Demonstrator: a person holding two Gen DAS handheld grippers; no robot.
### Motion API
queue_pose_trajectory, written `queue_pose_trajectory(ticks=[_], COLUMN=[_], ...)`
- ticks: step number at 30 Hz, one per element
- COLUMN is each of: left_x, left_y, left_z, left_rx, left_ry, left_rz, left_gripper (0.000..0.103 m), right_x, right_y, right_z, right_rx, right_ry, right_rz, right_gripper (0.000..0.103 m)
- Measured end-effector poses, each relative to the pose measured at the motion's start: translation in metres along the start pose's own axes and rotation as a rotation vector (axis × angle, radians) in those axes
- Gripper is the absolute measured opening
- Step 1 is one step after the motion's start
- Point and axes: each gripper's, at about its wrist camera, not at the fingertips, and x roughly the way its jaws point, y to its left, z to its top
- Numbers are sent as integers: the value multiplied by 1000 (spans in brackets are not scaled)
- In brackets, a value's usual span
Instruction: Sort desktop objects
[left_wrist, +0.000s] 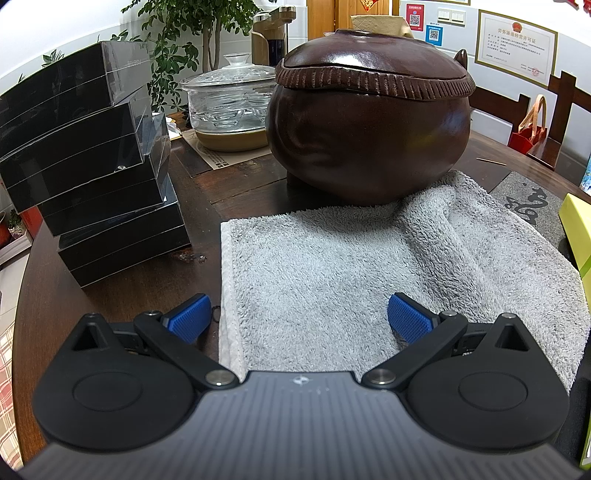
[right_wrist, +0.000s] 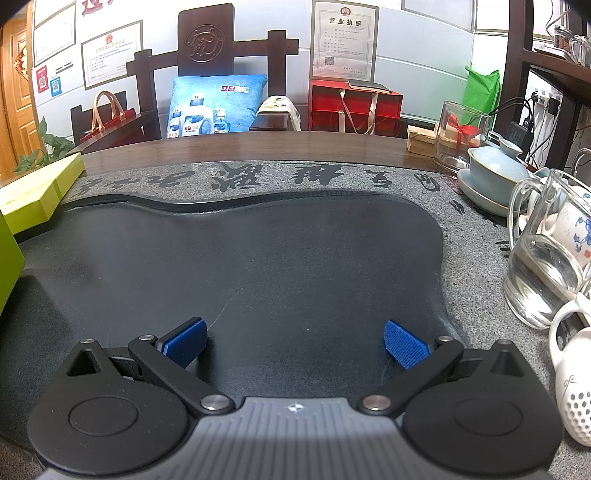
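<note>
In the left wrist view my left gripper (left_wrist: 299, 317) is open and empty, low over a grey towel (left_wrist: 332, 266) spread on the dark wooden table (left_wrist: 140, 288). A big brown lidded pot (left_wrist: 369, 122) stands just behind the towel. In the right wrist view my right gripper (right_wrist: 295, 343) is open and empty above the dark recessed stone tea tray (right_wrist: 277, 251). A glass pitcher (right_wrist: 546, 258), white cups (right_wrist: 572, 376) and a pale blue lidded cup (right_wrist: 495, 173) stand to its right. A yellow-green box (right_wrist: 37, 192) lies at the left.
A stack of black boxes (left_wrist: 92, 166) stands at the left of the towel. A glass lidded bowl (left_wrist: 229, 103) sits behind them. A clear glass (right_wrist: 461, 136) and a small wooden box (right_wrist: 421, 142) stand at the tray's far right. A chair (right_wrist: 207, 74) with a blue cushion is behind the table.
</note>
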Motion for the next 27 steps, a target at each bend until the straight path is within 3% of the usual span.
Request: queue_pose_trajectory(ticks=[27], left_x=[0], left_y=[-1], left_z=[0], left_rx=[0], left_ry=[0], left_rz=[0], left_gripper=[103], right_x=[0], right_y=[0], right_z=[0], right_rx=[0], right_ry=[0], right_rz=[0], right_gripper=[103])
